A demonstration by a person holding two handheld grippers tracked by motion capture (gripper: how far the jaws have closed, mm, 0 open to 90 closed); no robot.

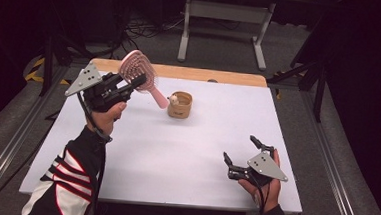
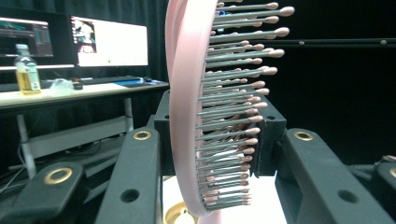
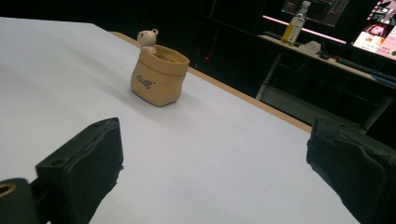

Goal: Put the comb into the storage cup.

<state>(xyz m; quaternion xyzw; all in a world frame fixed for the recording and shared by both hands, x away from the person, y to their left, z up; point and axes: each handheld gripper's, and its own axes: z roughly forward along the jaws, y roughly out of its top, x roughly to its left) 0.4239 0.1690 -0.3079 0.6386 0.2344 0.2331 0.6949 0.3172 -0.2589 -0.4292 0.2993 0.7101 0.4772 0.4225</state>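
One pink hairbrush (image 1: 139,73), held up off the table (image 1: 176,151) by the left gripper (image 1: 139,80). Jaws closed on the head of the brush; the handle slants down and to the right, its tip close above the rim of the pot (image 1: 179,105), whether touching cannot be told. In the left gripper view the brush (image 2: 187,116) stands edge-on between the two black jaws, pink rim to the left, rows of grey bristles with pink tips pointing right.

One tan pot, shaped like a small rolled-top sack, upright on the white table toward the far side, near the middle. One small bear figure (image 1: 173,100) sits at its rim. In the right gripper view the pot (image 3: 159,79) shows dark lettering on its side, and the bear (image 3: 148,39) peeks over the far edge.

Right gripper (image 1: 241,151) low over the near right part of the table, well apart from pot and brush. Jaws spread wide, nothing between them. Right gripper view: two black jaws at the left and right edges, bare white table between.

Two hands counted: left hand (image 1: 107,116) with a black, white and red striped sleeve (image 1: 72,173), right hand (image 1: 261,184) under its gripper.

Background, left gripper view: two lit monitors (image 2: 108,42), one bottle (image 2: 26,70) of yellow liquid on a desk.
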